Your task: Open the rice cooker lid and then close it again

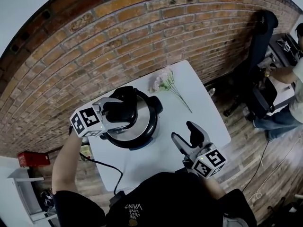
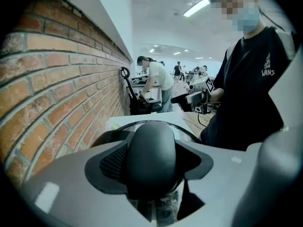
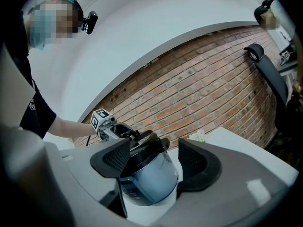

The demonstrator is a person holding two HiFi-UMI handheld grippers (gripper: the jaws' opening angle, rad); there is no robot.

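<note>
A red box [image 1: 33,159] lies on the floor at far left, below a brick wall [image 1: 118,32] that curves behind the white table [image 1: 189,98]. The left gripper [image 1: 124,111] reaches in from the left, its jaws clamped on the black lid handle [image 2: 151,148] — the handle's long axis seems to run straight along the gripper's line of sight.

The rice cooker [image 1: 142,137] stands upright at the table's left half, with the lid [image 1: 141,113] on top and slightly tilted in the right gripper view; its control panel [image 3: 128,195] faces the person. A black cord [image 1: 102,164] trails off the near edge. Pale flowers [image 1: 163,82] lie behind the cooker.

The right gripper [image 1: 183,131] hovers over bare tabletop — jaws spread, empty. The shirt reads "VANS" [image 2: 267,72]. At far right are wood flooring [image 1: 255,145], a black chair [image 1: 262,32] and another person [image 1: 289,79].
</note>
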